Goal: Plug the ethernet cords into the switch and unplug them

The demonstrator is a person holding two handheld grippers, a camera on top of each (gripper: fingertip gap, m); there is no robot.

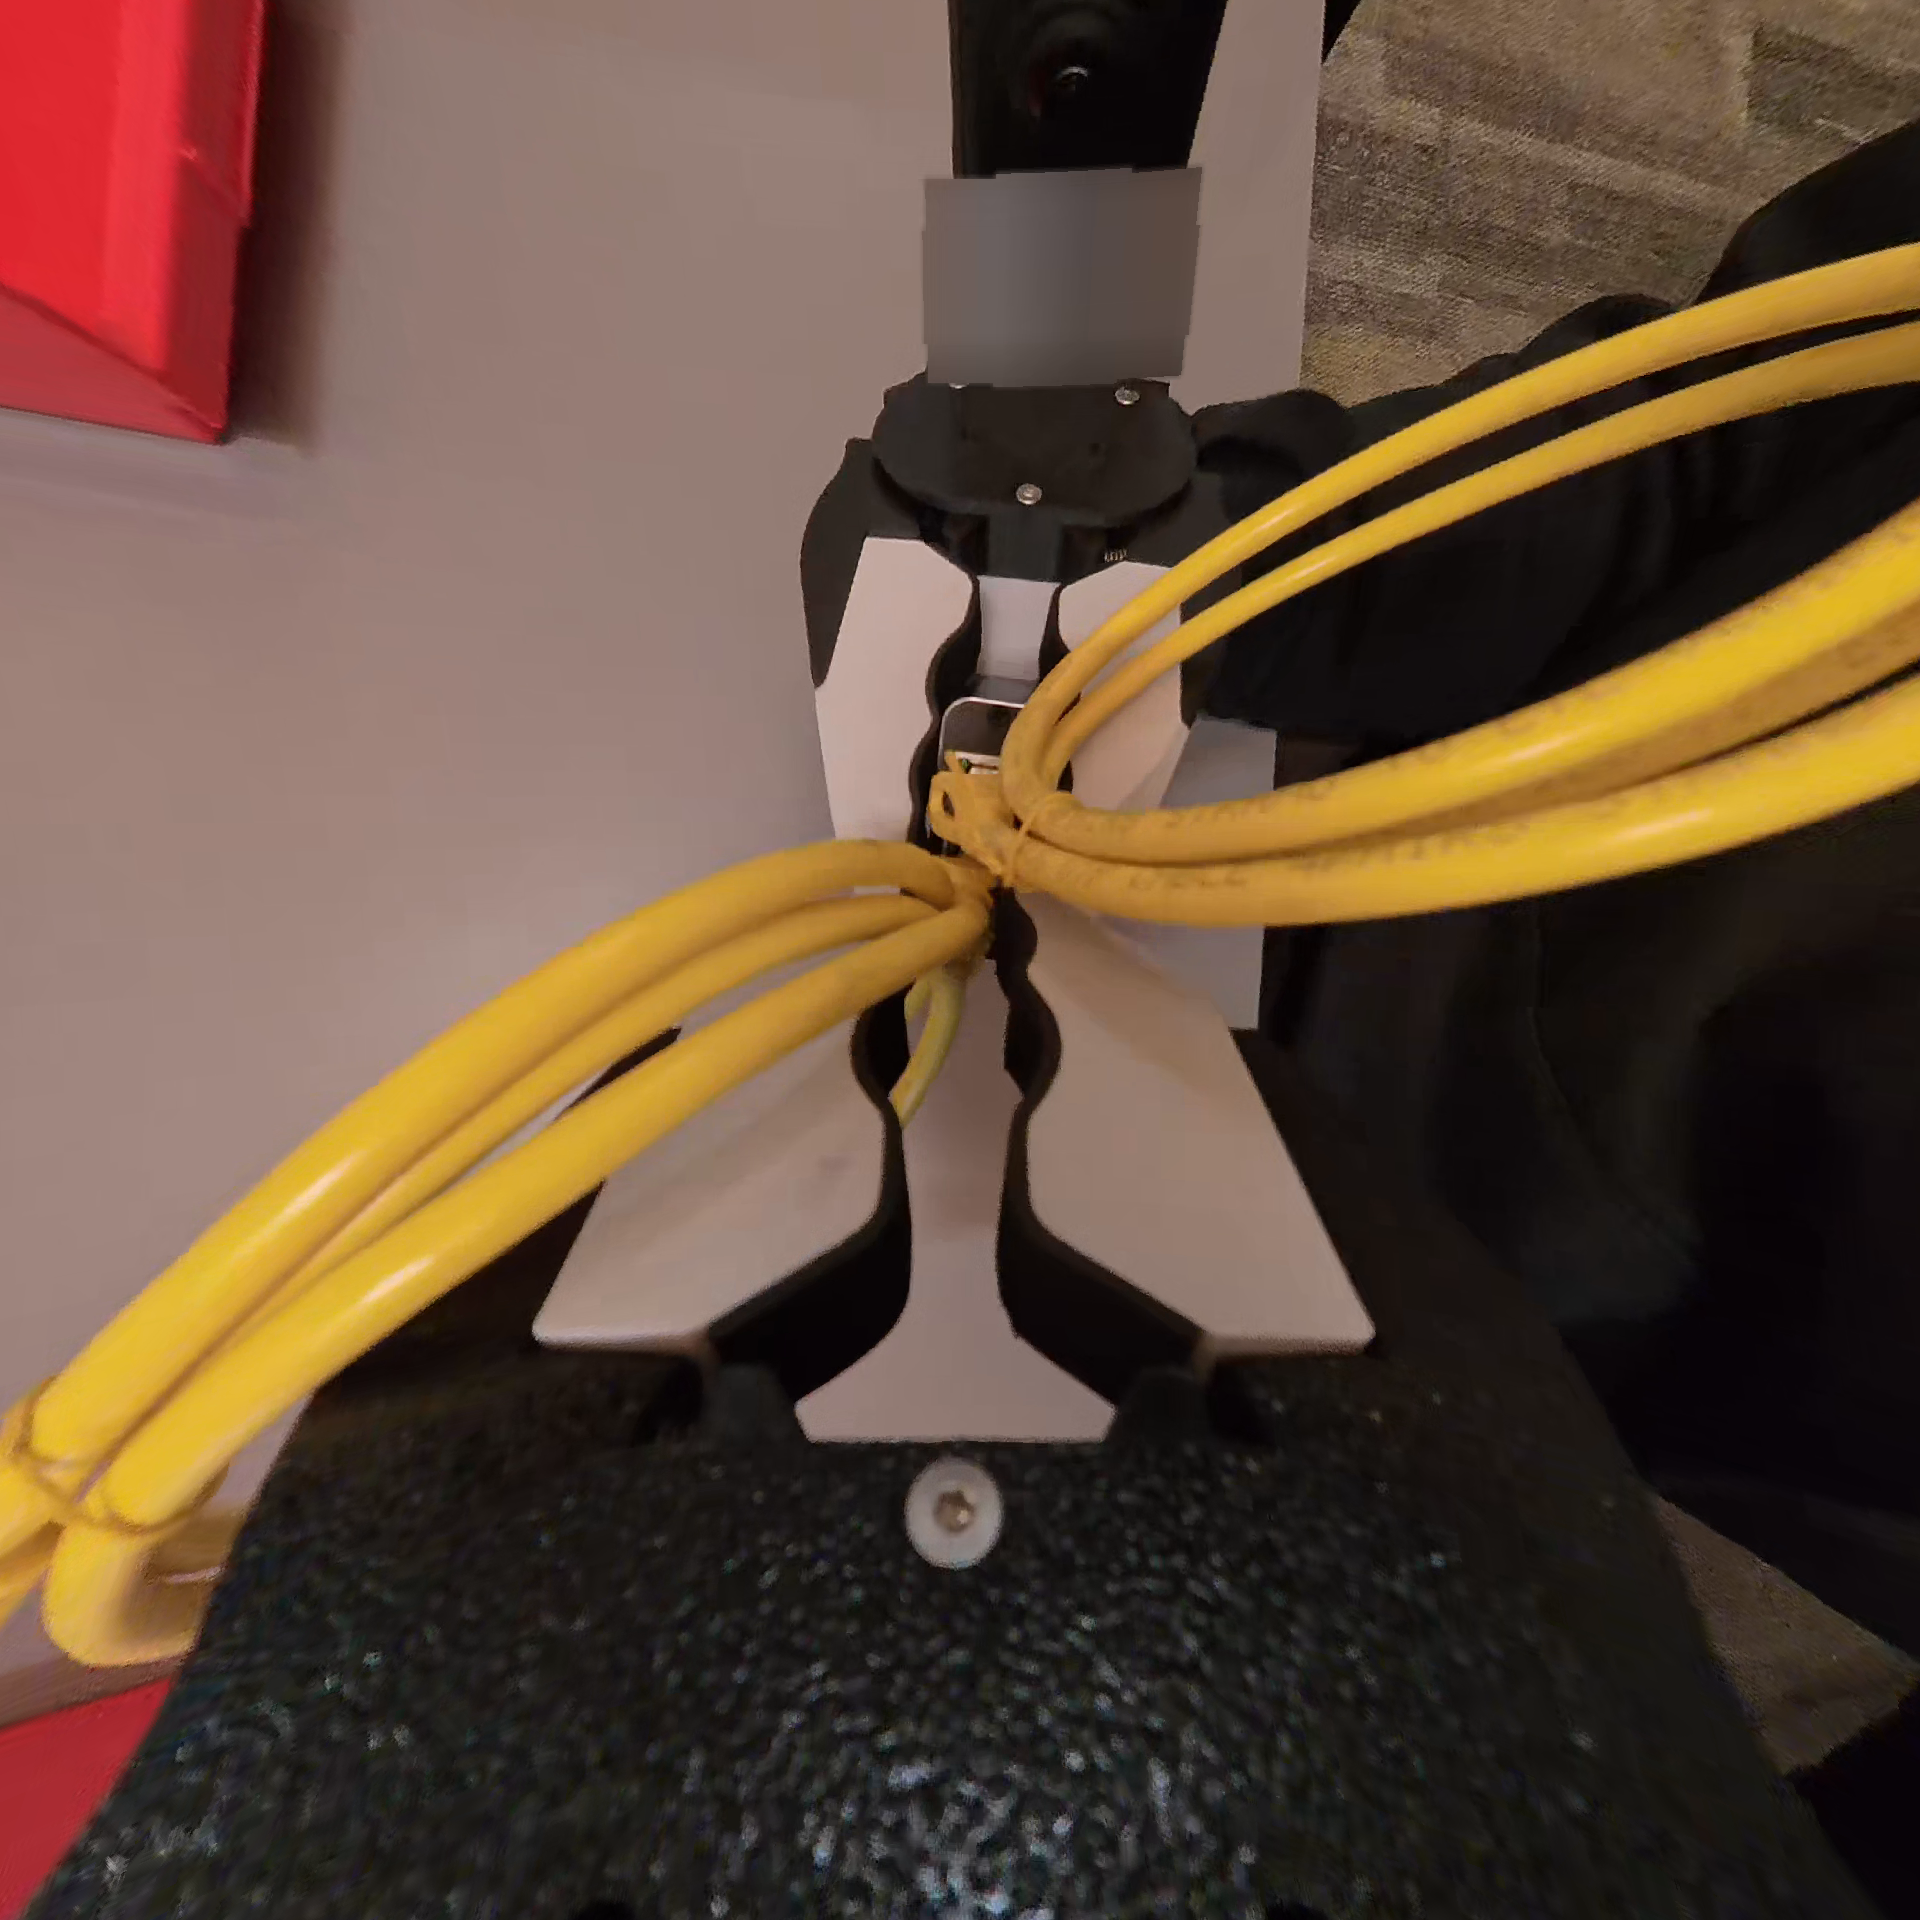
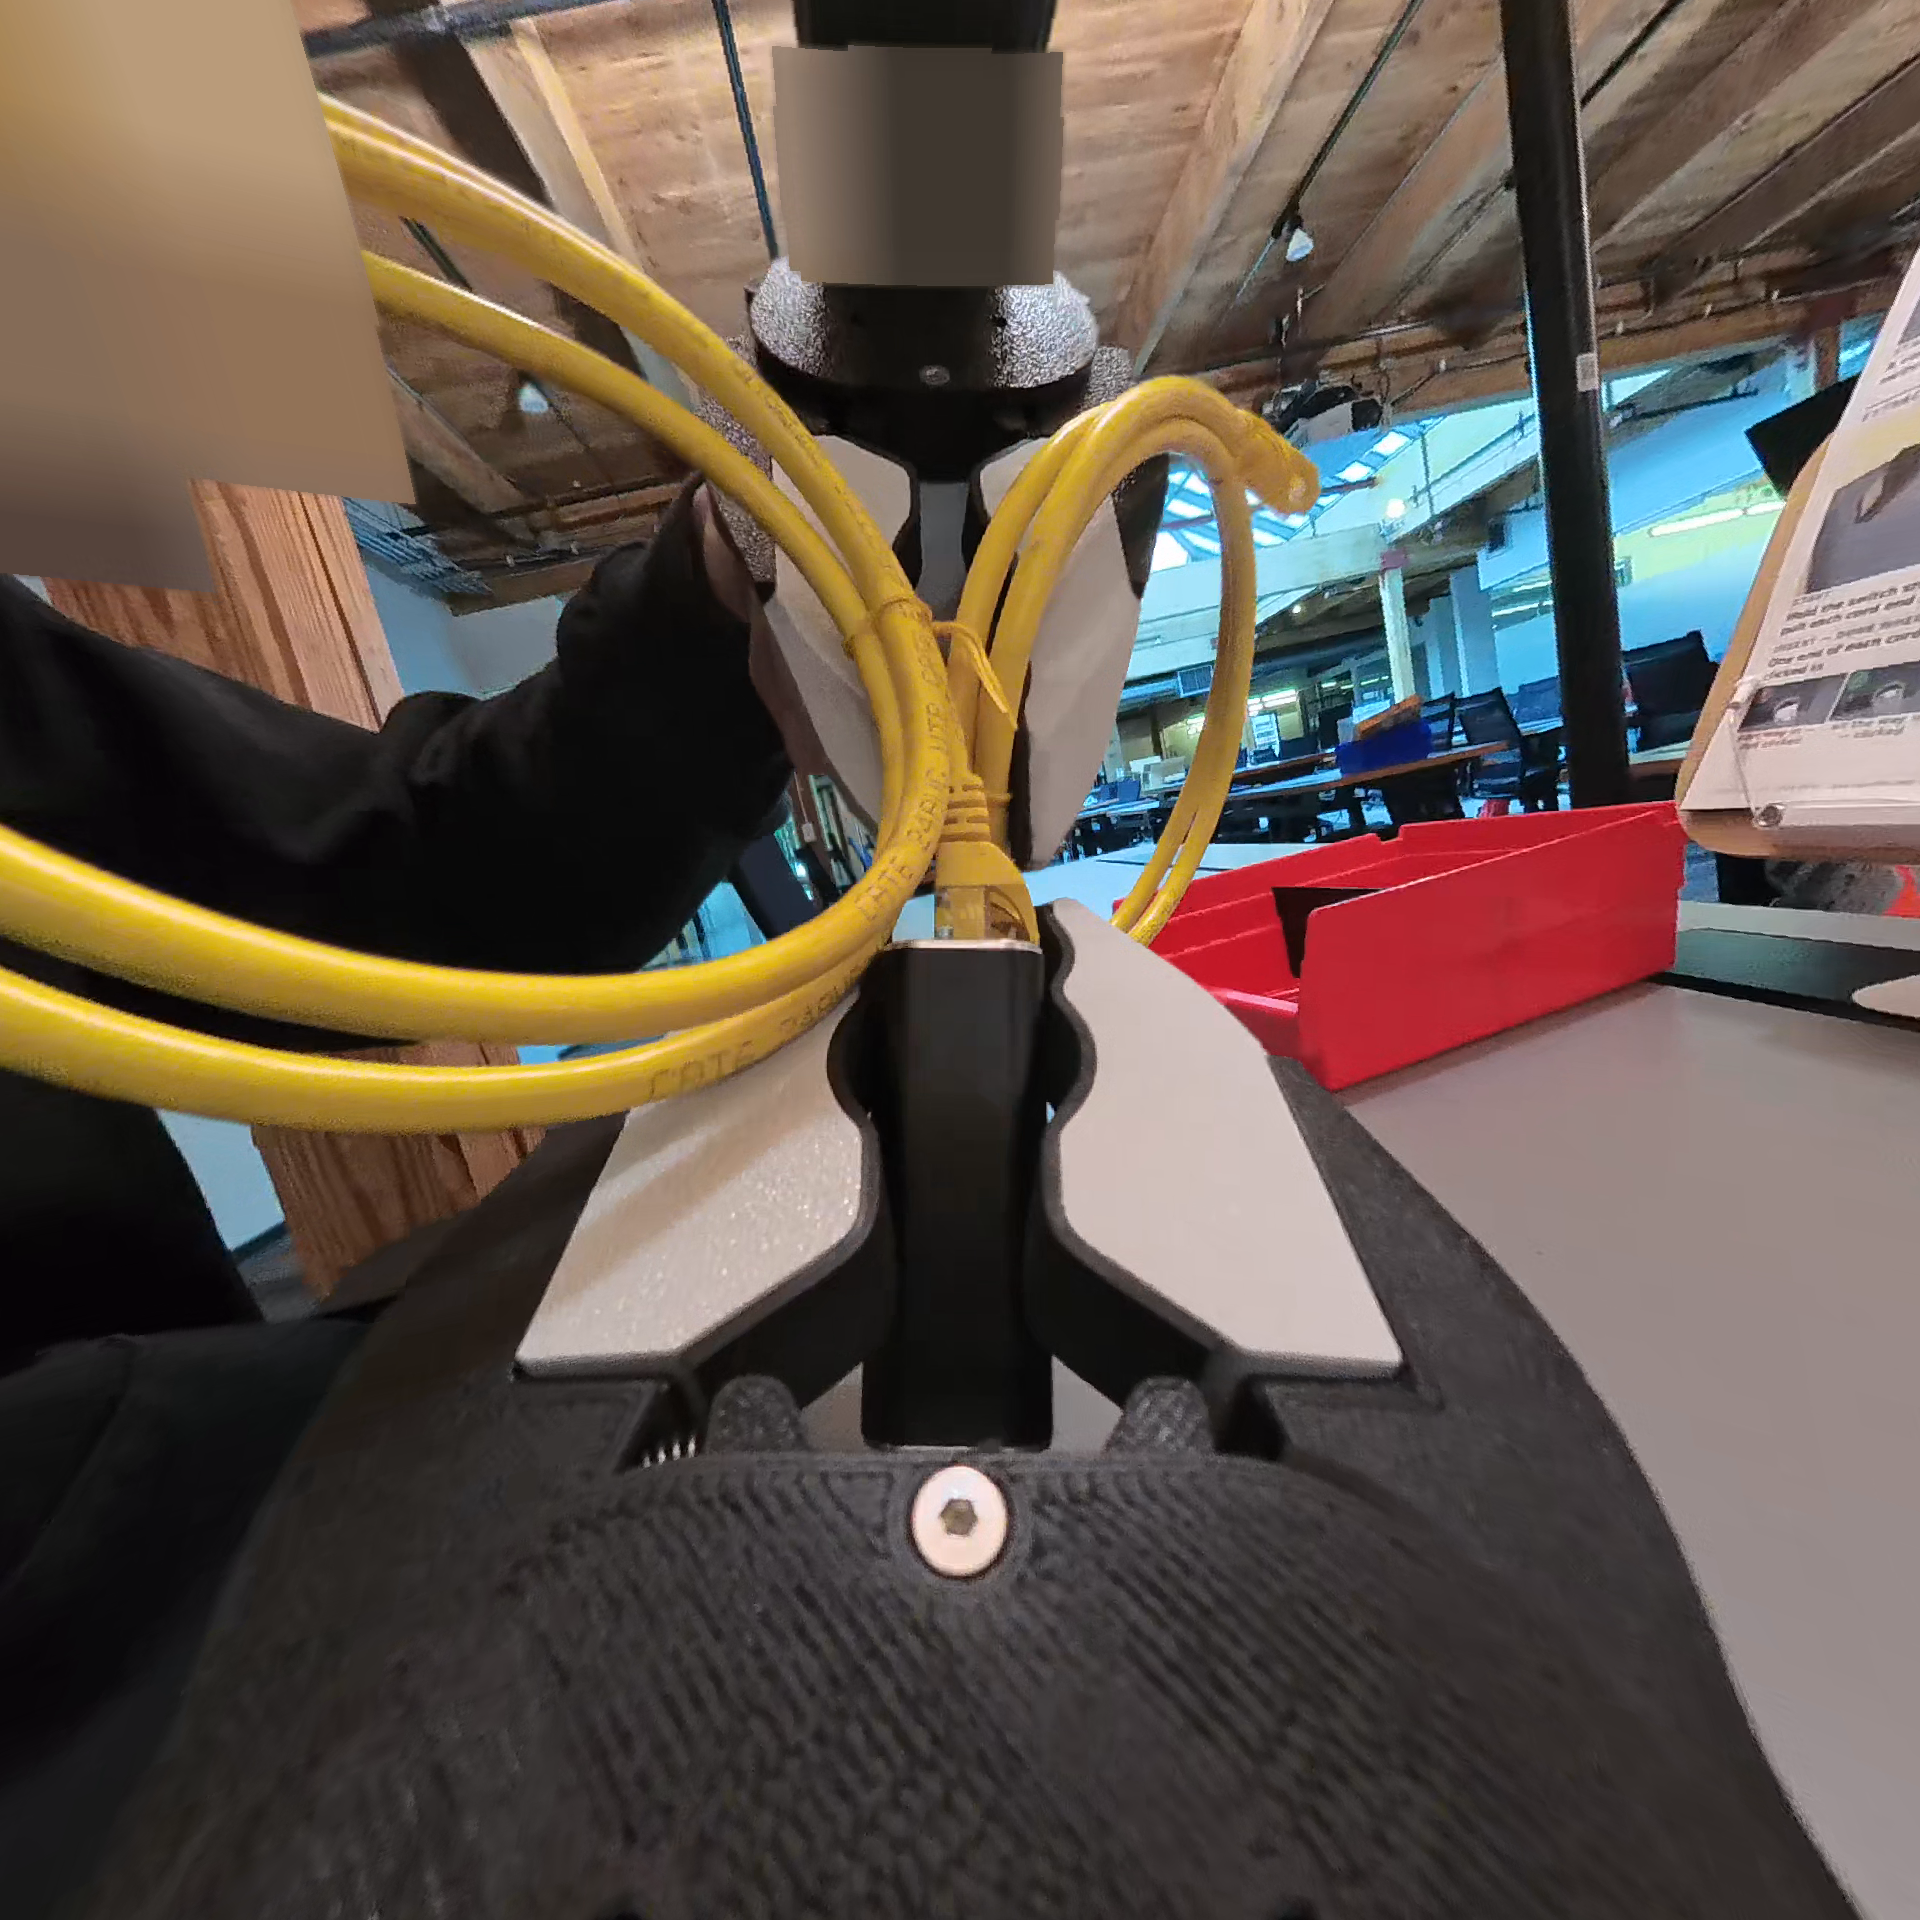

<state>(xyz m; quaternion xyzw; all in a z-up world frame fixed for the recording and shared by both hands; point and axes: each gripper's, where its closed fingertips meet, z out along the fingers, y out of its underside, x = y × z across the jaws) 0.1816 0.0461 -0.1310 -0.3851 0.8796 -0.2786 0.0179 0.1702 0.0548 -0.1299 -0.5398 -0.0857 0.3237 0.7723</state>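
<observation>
My right gripper point(image 2: 966, 945) is shut on a small black switch point(image 2: 966, 1143) and holds it upright above the table. A yellow ethernet plug point(image 2: 977, 883) sits in the switch's top port. My left gripper point(image 1: 987, 914) faces the right gripper point(image 1: 982, 790) tip to tip and is shut on the yellow cord point(image 1: 930, 1049) just behind that plug. In the right wrist view the left gripper point(image 2: 987, 821) comes down from above. The coiled yellow cord bundle point(image 1: 520, 1039) loops out to both sides, bound with a twist tie point(image 1: 982, 862). A free plug end point(image 2: 1273, 457) hangs in the air.
A red bin point(image 2: 1455, 914) stands on the grey table point(image 2: 1662, 1299) to the right, with a printed sheet on a board point(image 2: 1829, 623) behind it. Another red bin point(image 1: 104, 208) is at far left. A person's black sleeves point(image 2: 416, 779) hold the grippers. A black pole point(image 2: 1558, 416) rises at right. My two grippers' fingertips are within a few centimetres of each other.
</observation>
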